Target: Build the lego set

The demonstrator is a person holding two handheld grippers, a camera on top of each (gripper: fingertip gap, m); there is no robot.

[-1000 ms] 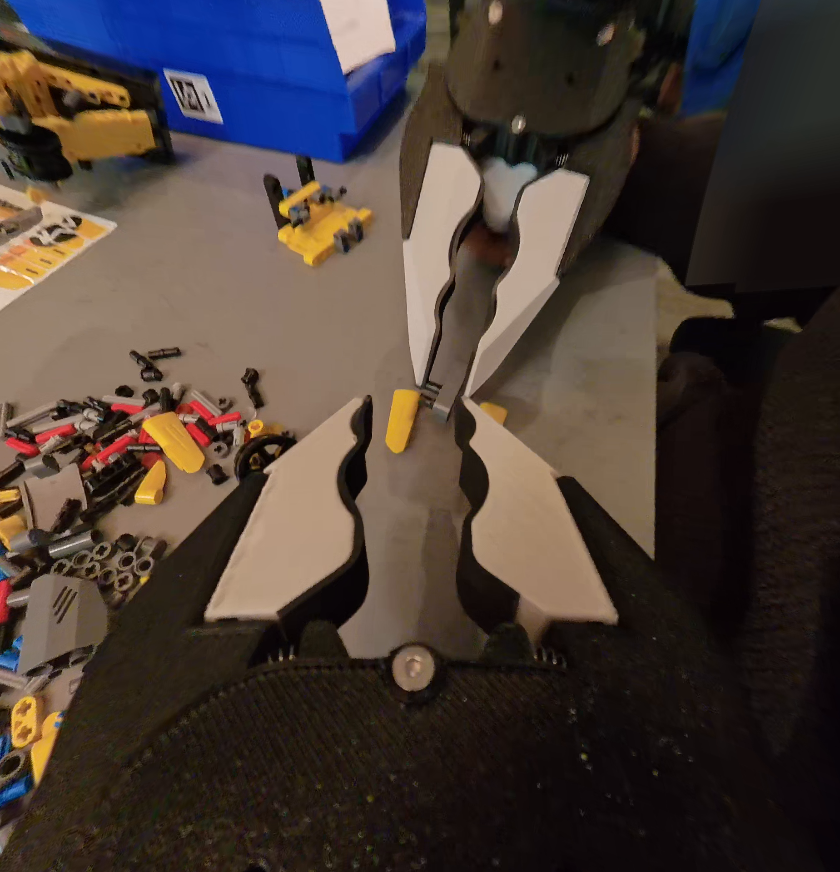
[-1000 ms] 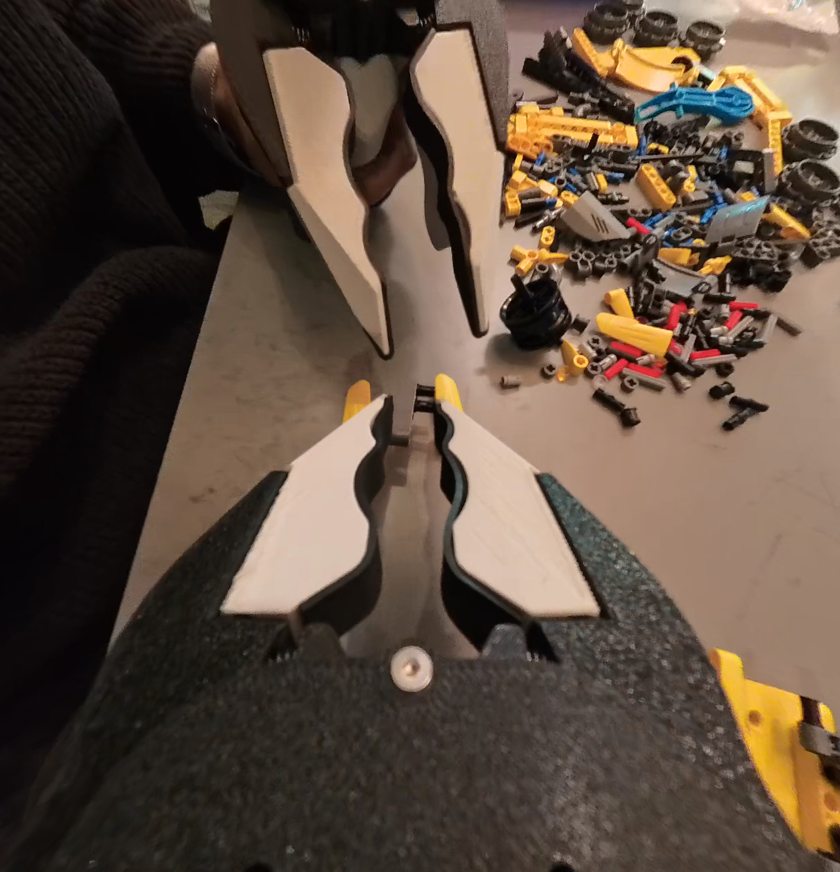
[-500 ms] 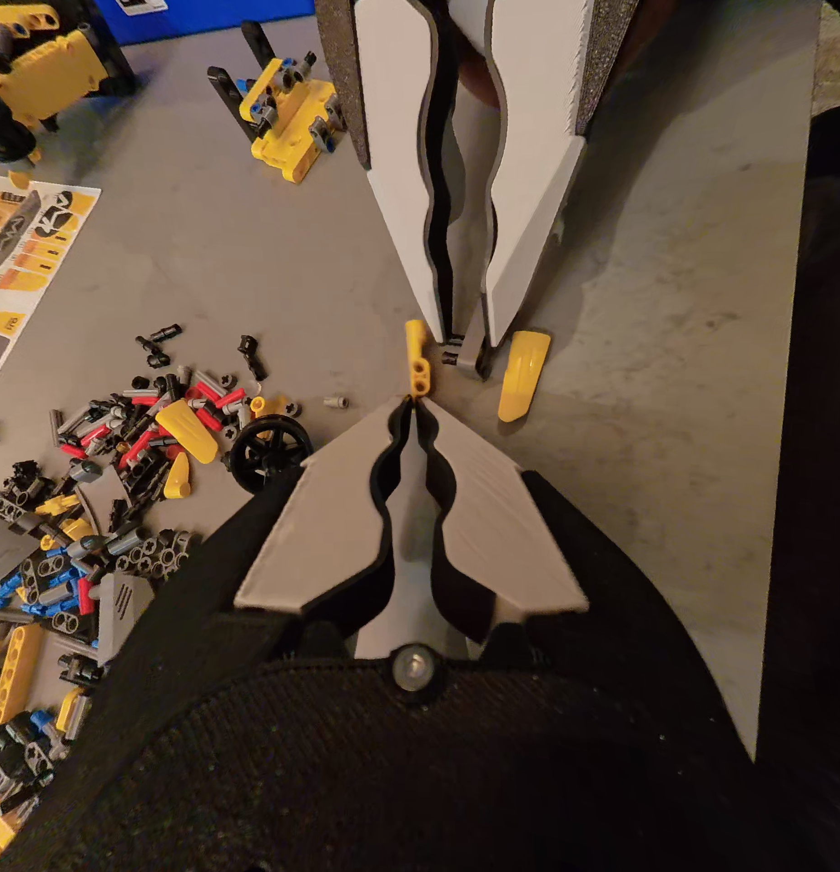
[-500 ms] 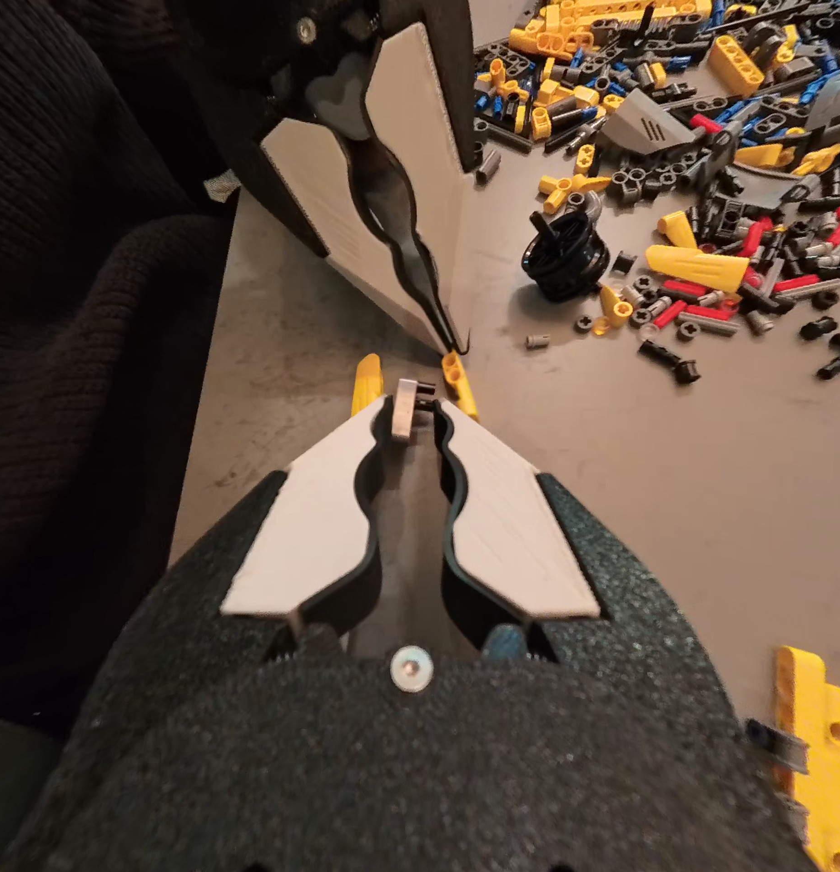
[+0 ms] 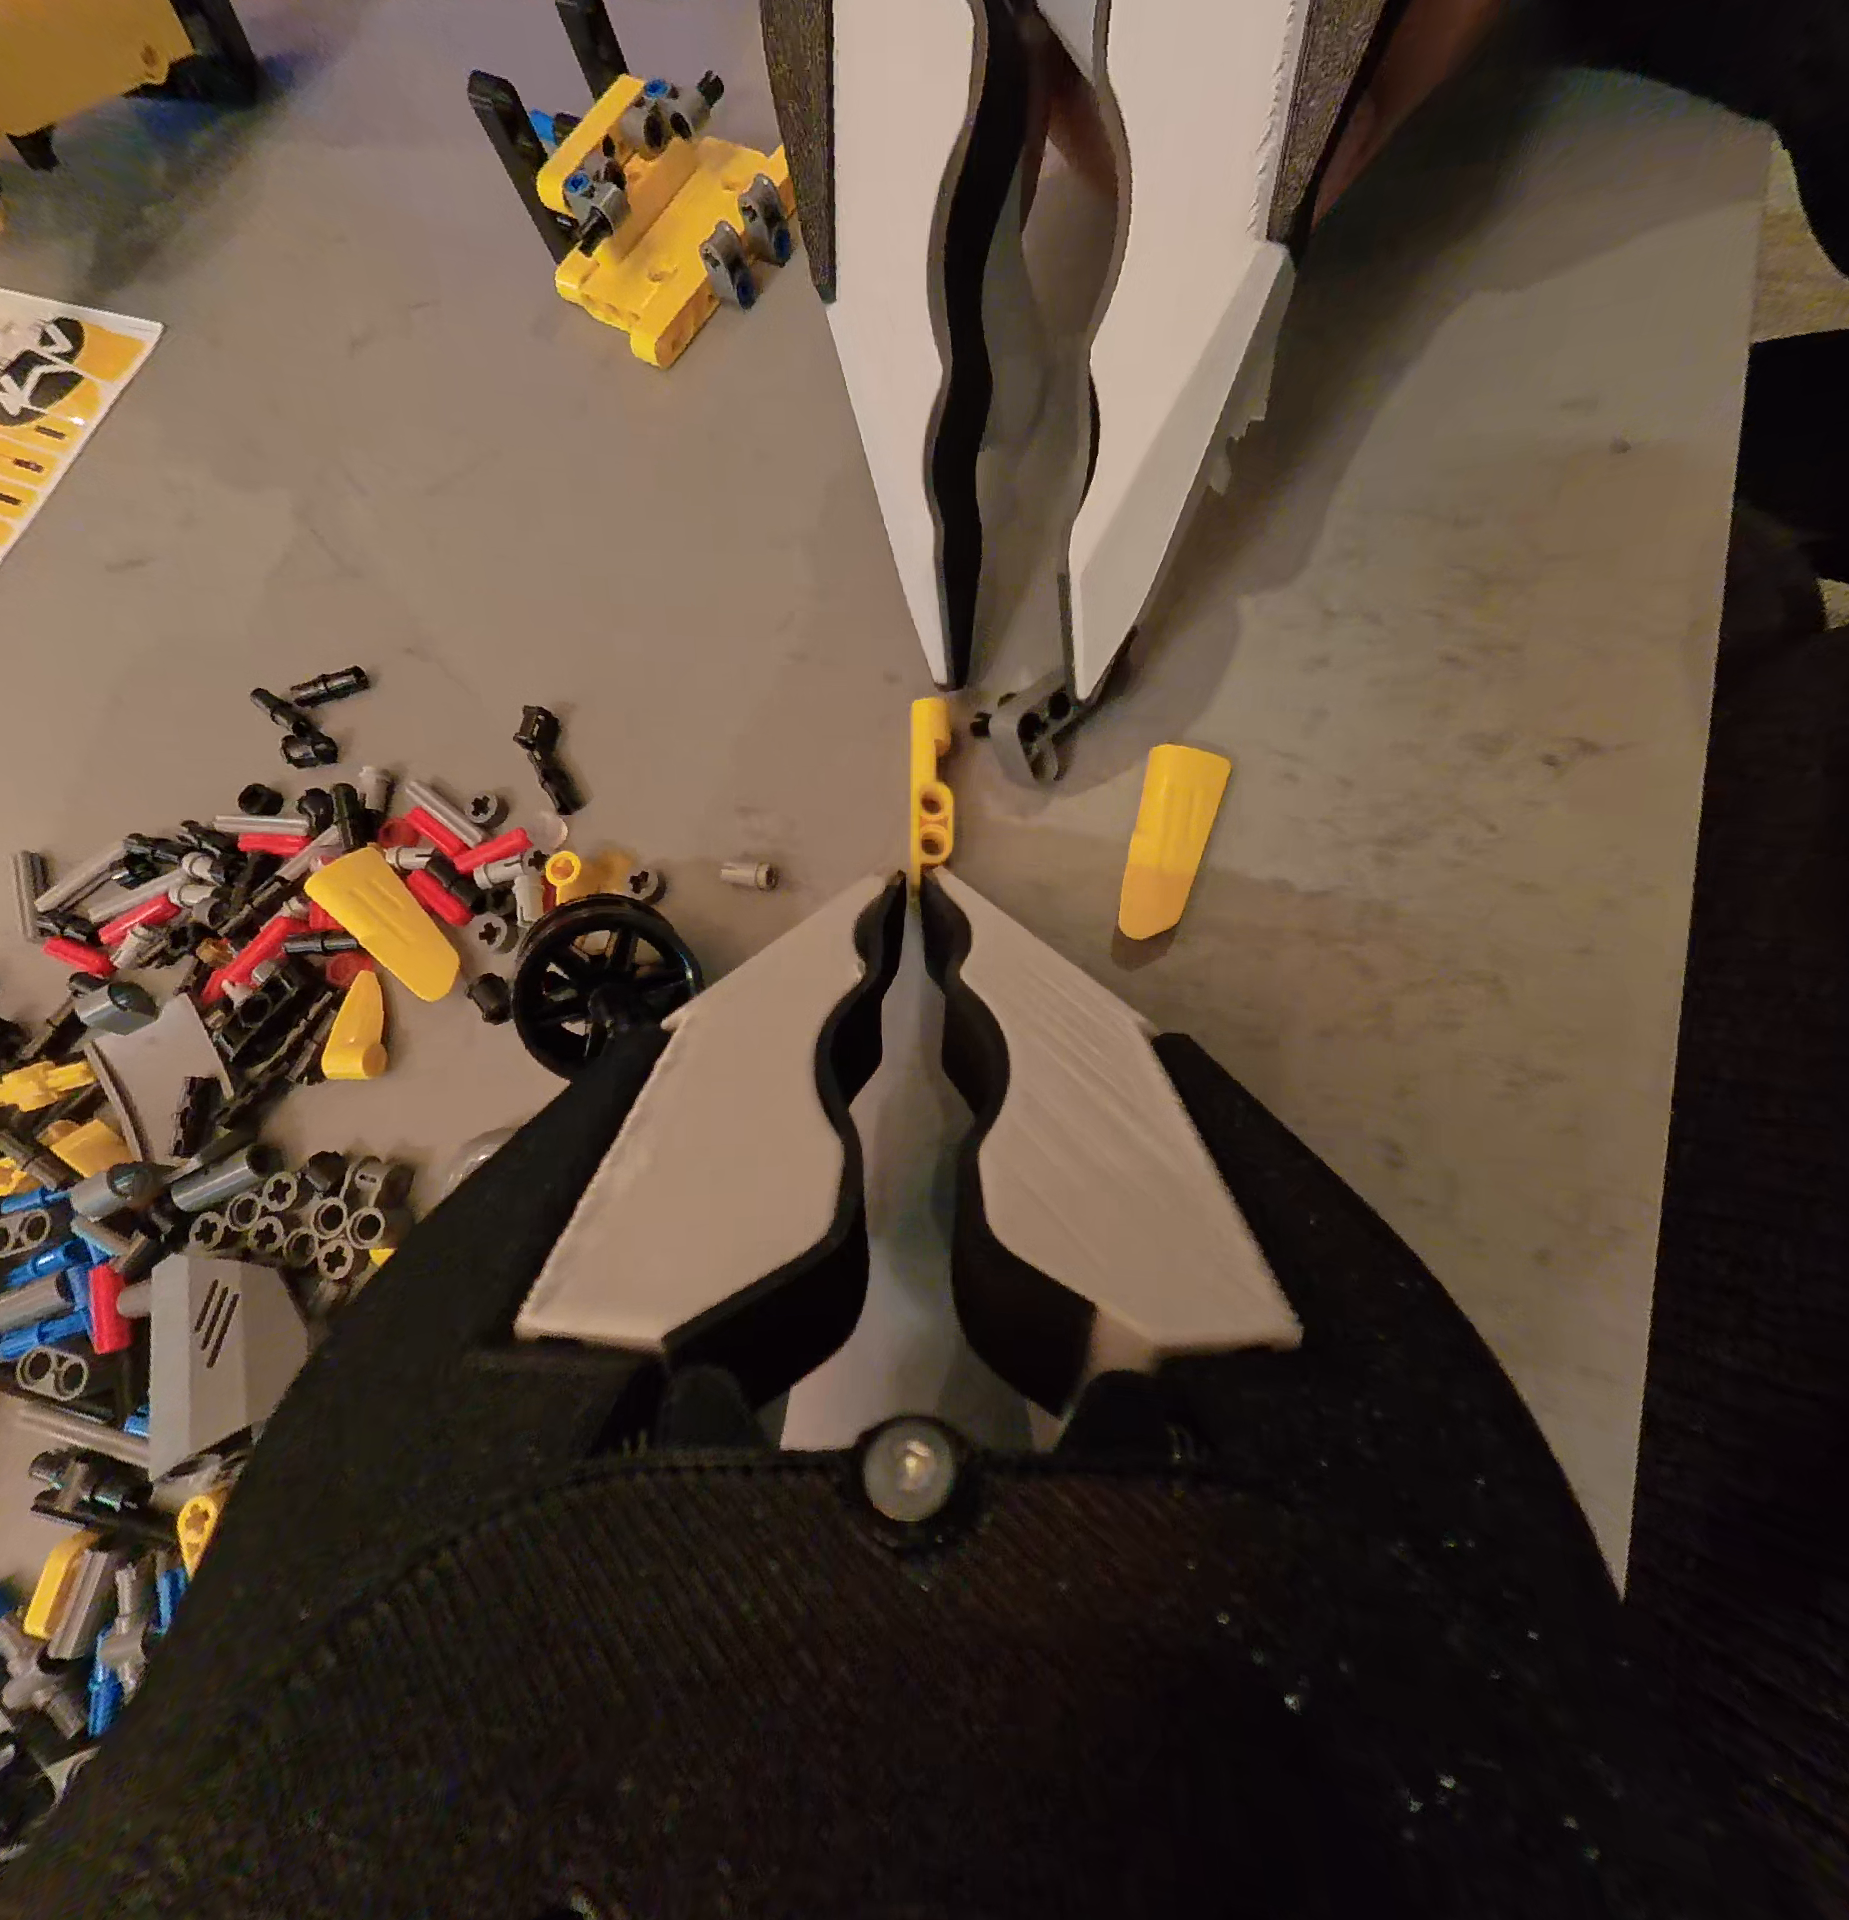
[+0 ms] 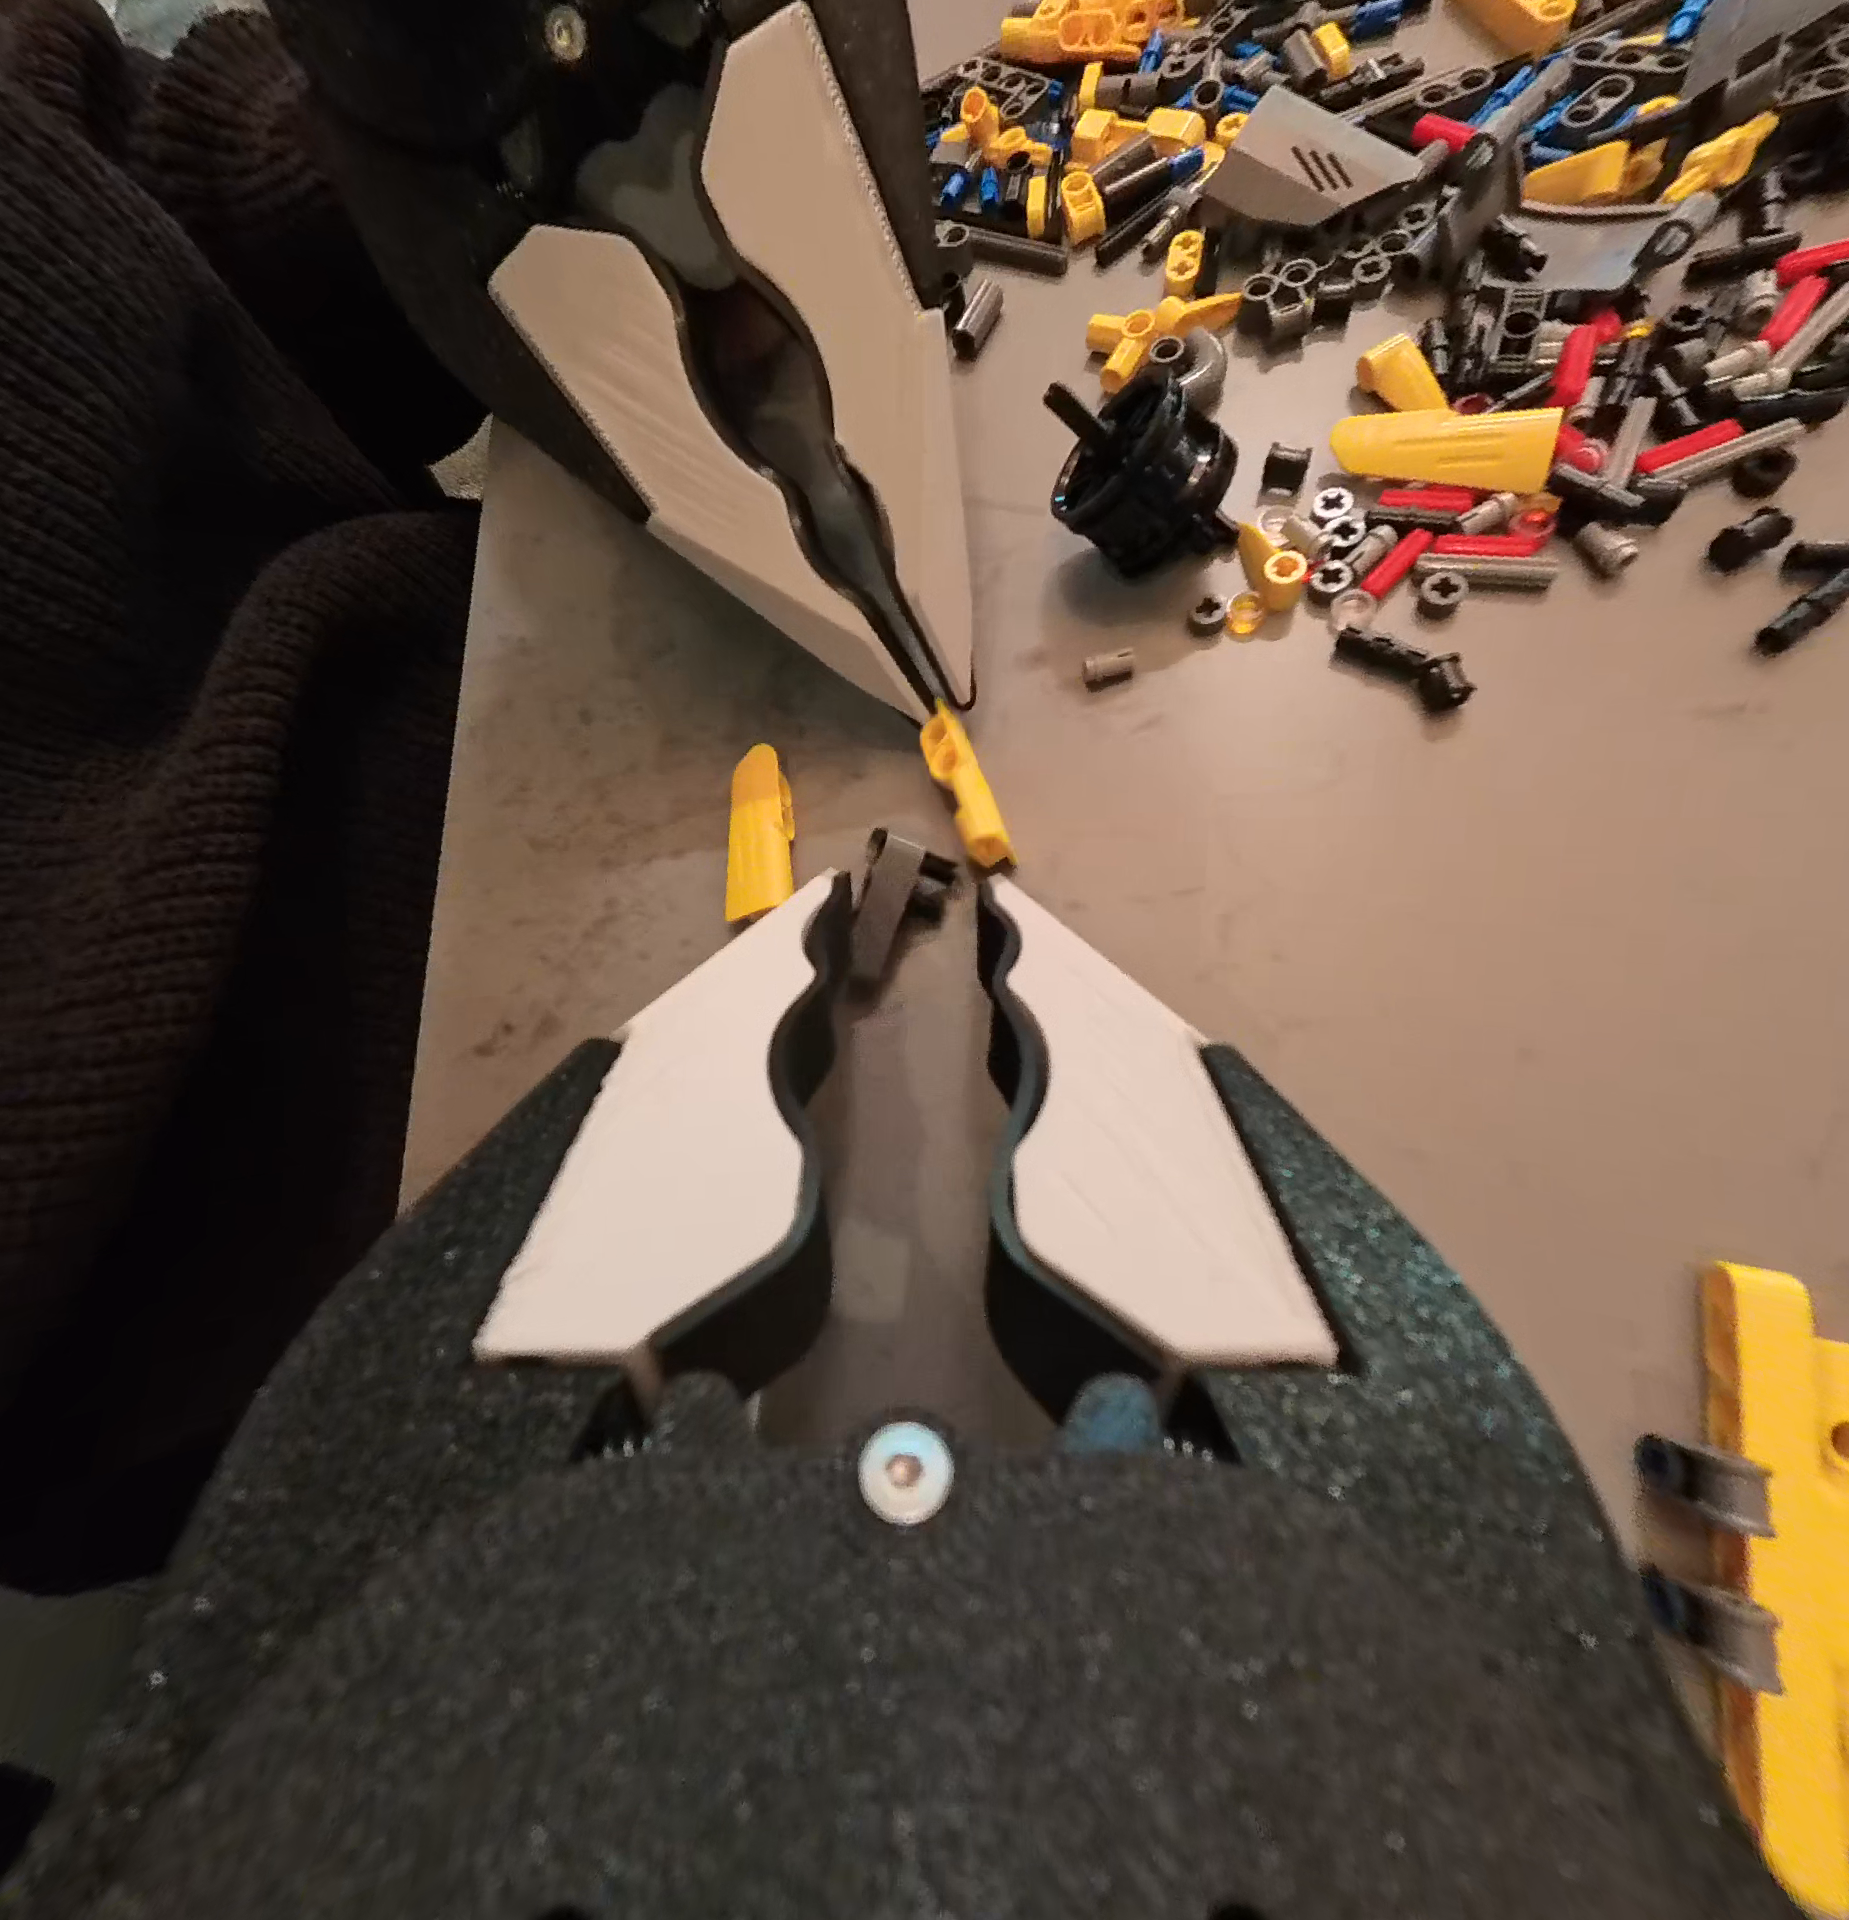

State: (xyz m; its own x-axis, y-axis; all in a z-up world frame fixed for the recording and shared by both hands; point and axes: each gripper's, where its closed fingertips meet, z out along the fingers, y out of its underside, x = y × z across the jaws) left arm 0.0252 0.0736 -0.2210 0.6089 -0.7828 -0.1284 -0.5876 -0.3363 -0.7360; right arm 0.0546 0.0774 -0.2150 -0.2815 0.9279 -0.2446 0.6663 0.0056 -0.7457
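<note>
Jaws of the left gripper [image 5: 912,883] are pressed together on the near end of a small yellow plastic beam with round holes [image 5: 930,795], which sticks out forward from the tips, over the grey tabletop [image 5: 587,540]. In the right wrist view the same yellow beam [image 6: 964,784] runs from those pinched tips toward the camera. Facing it, the right gripper [image 6: 904,883] has its jaws a little apart, with a small grey angled plastic connector carrying a black pin [image 6: 889,904] between them; it touches the left finger, but whether the right finger also presses on it I cannot tell. Seen from the left wrist camera, that grey connector [image 5: 1034,727] sits at the tips of the right gripper [image 5: 1013,675], just beside the far end of the yellow beam, apart from it by a narrow gap.

A yellow tapered plastic panel piece [image 5: 1169,842] lies flat on the tabletop just to the right of both. To the left are a black spoked plastic wheel [image 5: 600,982] and a loose heap of red, black, grey, blue and yellow building pieces [image 5: 224,987]. Farther back stands a small yellow and black built assembly [image 5: 650,218], and a printed sheet [image 5: 37,416] lies at the left edge.
</note>
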